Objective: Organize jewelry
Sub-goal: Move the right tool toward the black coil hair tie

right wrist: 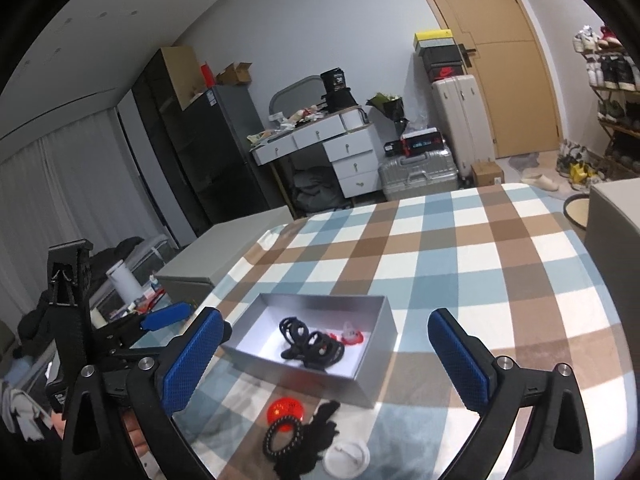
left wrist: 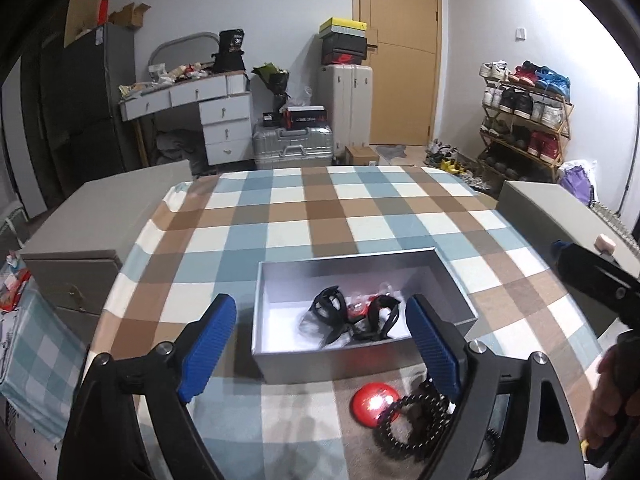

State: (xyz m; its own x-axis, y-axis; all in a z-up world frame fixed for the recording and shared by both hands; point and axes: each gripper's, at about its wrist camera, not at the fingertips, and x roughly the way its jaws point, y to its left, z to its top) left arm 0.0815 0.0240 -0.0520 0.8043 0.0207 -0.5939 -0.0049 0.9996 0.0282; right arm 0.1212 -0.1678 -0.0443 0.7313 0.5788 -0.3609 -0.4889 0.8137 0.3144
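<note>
Both the left gripper (left wrist: pixel 320 344) and the right gripper (right wrist: pixel 324 354) hang with jaws spread, holding nothing. The grey rectangular cardboard box (left wrist: pixel 460 292) already collects 2 black claw clips (left wrist: pixel 352 316). A black beaded bracelet (right wrist: pixel 285 438) and a red round disc (right wrist: pixel 286 408), possibly a badge, wait on the checked tablecloth (left wrist: pixel 320 208).

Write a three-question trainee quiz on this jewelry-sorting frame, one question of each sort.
1. True or false: both the left claw and right claw are open and hold nothing.
2. Which items lie inside the grey box?
A. black hair claw clips
B. black bead bracelet
C. red disc
3. Fill in: the bead bracelet rests on the checked ___, between the box and the camera.

Key: 1 true; 2 A; 3 tablecloth.
</note>
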